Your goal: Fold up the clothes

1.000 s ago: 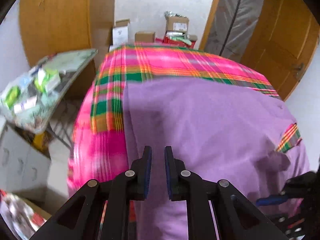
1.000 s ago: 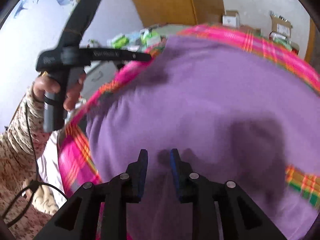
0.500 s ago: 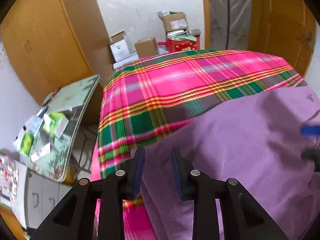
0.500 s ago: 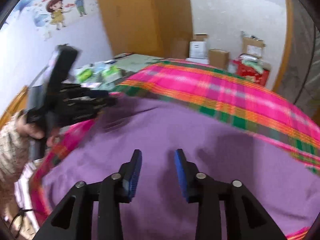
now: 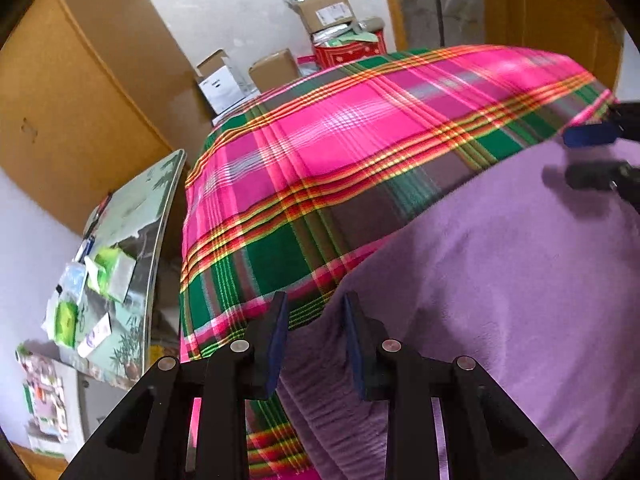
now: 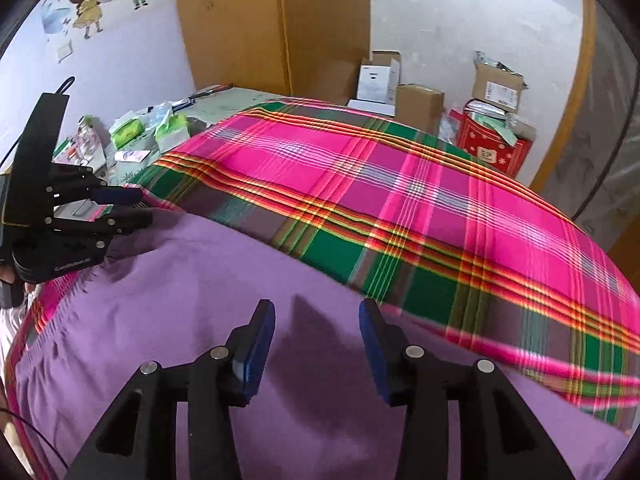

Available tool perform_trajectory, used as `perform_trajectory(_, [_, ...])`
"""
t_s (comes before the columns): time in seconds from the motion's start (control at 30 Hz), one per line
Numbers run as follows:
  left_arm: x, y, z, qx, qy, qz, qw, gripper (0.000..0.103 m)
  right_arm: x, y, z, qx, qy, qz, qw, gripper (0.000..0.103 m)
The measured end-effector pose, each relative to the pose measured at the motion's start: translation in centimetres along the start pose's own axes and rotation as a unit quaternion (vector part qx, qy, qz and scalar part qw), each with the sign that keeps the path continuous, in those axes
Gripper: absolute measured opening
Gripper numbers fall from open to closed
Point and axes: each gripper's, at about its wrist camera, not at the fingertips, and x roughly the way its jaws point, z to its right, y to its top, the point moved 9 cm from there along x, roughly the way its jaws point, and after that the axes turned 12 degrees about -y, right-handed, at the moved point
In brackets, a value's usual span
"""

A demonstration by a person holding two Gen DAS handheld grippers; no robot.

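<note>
Purple garment [image 6: 208, 300] cut off at the lower edges, person's hand [image 6: 6, 276] mostly hidden — box labels [image 5: 330, 12] unreadable

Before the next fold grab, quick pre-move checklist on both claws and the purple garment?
1. Left claw free of cloth: ok, jaws opening, nothing pinched.
2. Right claw free of cloth: ok, jaws opening, above the fabric.
3. Purple garment spread flat on the plaid bedspread: ok, though a bunched edge sits under the left claw.
4. Claws clear of each other: ok, at opposite ends.
5. Near hem of garment in view: cannot tell, hidden by the claws.
6. Far bedspread free of clutter: ok.
</note>
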Motion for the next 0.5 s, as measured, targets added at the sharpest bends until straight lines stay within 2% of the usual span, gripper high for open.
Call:
perform_trajectory(0.2, [0.4,0.2,-0.3,0.004,-0.007,0.006,1.0,0.038,2.2,-0.1,0.4,-0.018,0.014,-0.022,0.999,0.047])
perform_trajectory(0.5, [0.2,0.0,0.4,0.045,-0.01,0.027,0.9986,0.038,2.7,-0.1,0.4,-0.042,0.025,-0.006,0.999,0.053])
